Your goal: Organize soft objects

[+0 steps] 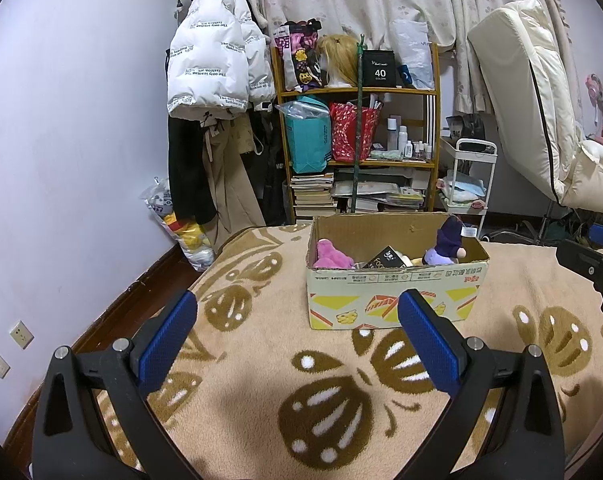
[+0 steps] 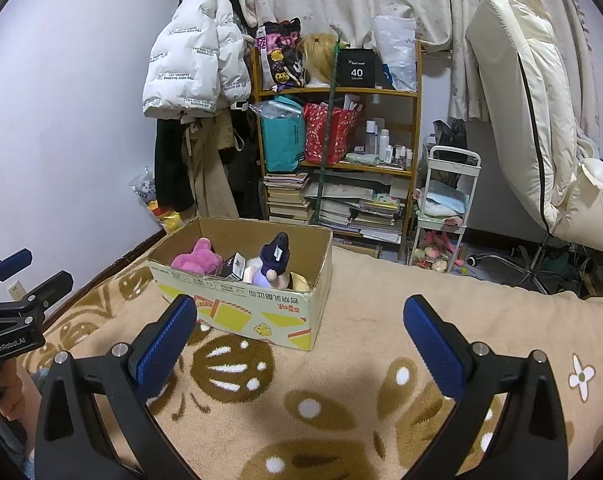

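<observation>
An open cardboard box stands on the beige patterned blanket. Inside it lie a pink plush toy, a purple-hooded doll and a small black packet. The box also shows in the right wrist view, with the pink plush and the doll in it. My left gripper is open and empty, just short of the box. My right gripper is open and empty, to the right of the box's near corner.
A wooden shelf with bags, books and bottles stands behind the bed. Coats hang on the left wall. A white trolley and a cream reclining chair stand at right. A bag of plush toys sits on the floor.
</observation>
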